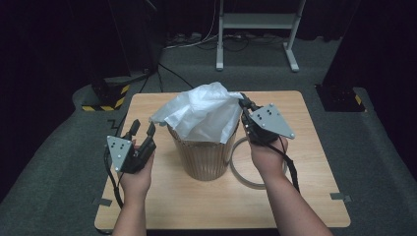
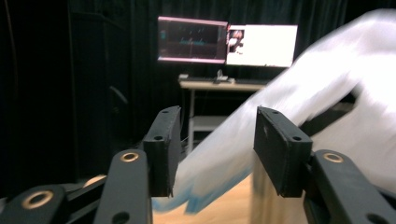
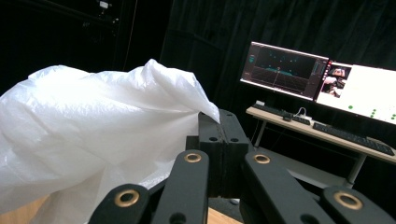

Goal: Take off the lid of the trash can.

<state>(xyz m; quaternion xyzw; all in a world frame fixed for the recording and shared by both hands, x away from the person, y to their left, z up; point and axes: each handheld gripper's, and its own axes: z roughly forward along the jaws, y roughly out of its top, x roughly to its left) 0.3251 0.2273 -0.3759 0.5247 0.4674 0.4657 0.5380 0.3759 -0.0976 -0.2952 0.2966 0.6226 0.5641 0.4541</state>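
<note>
My right gripper pinches the white plastic bag at its right edge, above the wooden bin. My left gripper, jaws spread and empty, sits left of the bag's loose left edge, near it.

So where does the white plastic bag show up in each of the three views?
High view: white plastic bag at centre, draped over the basket.
Left gripper view: blurred, filling the right side.
Right gripper view: left half, its edge pinched in the right gripper.
Shared landmark: the wooden table.
</note>
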